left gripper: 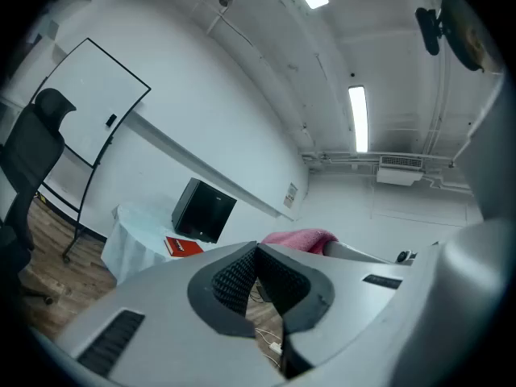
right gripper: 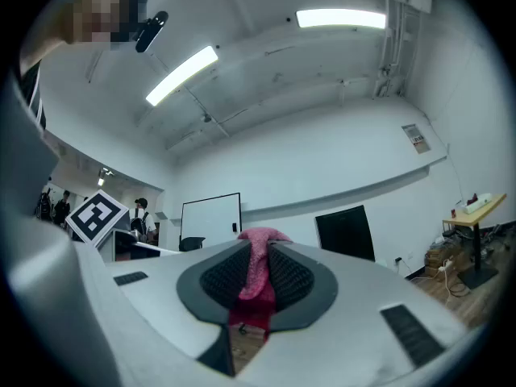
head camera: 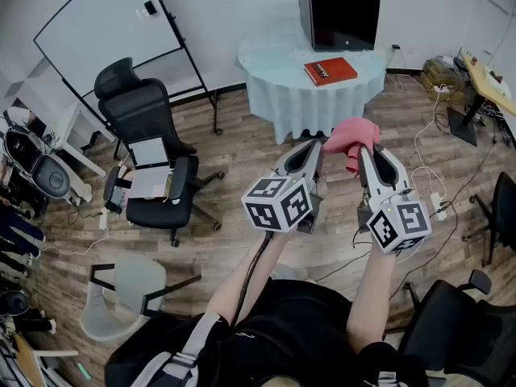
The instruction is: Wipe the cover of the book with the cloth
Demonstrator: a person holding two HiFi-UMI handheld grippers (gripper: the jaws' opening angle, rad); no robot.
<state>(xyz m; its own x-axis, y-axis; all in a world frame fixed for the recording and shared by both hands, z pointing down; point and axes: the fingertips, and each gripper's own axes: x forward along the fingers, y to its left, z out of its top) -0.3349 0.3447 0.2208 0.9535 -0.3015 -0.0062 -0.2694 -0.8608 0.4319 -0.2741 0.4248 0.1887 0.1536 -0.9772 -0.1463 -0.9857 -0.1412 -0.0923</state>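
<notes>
1. Your right hand-held gripper is pinching the pink cloth by a narrow fold. Drag hard and it may slip out.
2. The red book lies well off on the round counter, near its front edge. A firm wipe could shove it off.
3. Your left hand-held gripper is pressed together and empty, so nothing steadies the book.
</notes>
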